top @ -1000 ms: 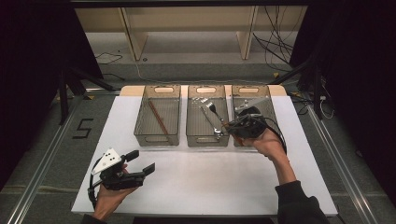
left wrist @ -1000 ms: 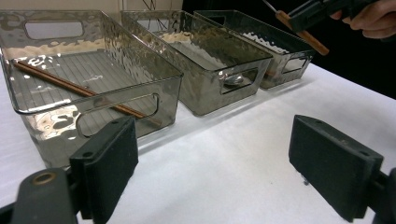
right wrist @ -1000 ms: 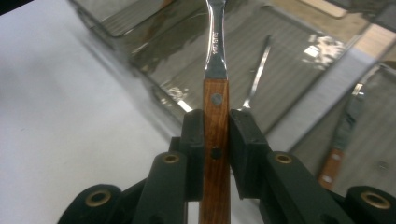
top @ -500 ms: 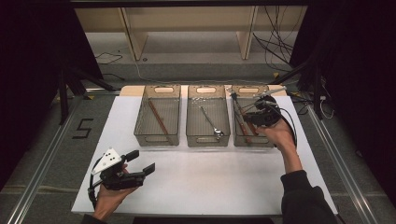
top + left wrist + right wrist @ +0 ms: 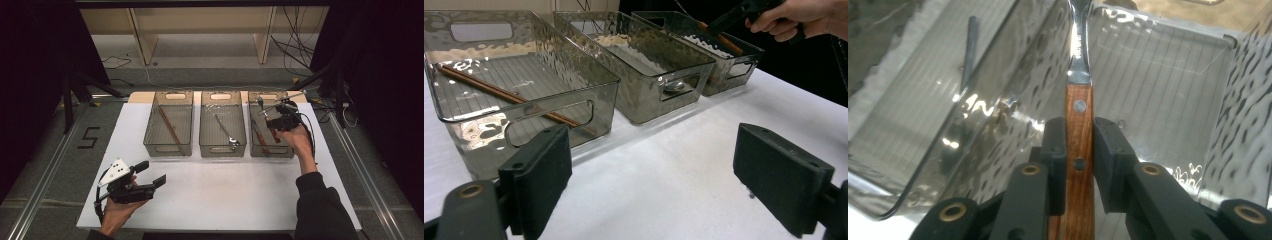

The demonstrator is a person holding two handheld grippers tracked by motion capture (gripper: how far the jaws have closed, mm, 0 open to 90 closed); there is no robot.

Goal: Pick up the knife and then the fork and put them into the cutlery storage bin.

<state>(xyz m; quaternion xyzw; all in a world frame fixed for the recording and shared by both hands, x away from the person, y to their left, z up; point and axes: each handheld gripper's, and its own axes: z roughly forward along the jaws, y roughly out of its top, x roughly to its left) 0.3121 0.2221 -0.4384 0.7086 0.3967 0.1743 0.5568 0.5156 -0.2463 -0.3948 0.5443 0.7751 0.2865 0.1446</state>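
High view: three clear plastic bins stand side by side at the far half of the white table [image 5: 225,200]. The right gripper [image 5: 278,116] hovers over the right bin [image 5: 289,150], jaws clamped on a wooden-handled utensil [image 5: 274,131] whose metal end sticks out toward the far right above the bin's far rim. Another wooden-handled piece [image 5: 260,140] lies inside that bin. The middle bin [image 5: 222,147] holds a wrench [image 5: 226,132]; the left bin [image 5: 167,147] holds a brown stick [image 5: 170,126]. The left gripper [image 5: 150,174] rests near the table's near left corner, jaws wide, nothing between them. Left gripper view: both black pads [image 5: 536,175] stand far apart over bare table, the left bin just beyond them. Right gripper view: the jaws pinch the utensil's wooden handle [image 5: 1078,150] from both sides; its metal shaft [image 5: 1079,45] runs on over the bin's ribbed floor.
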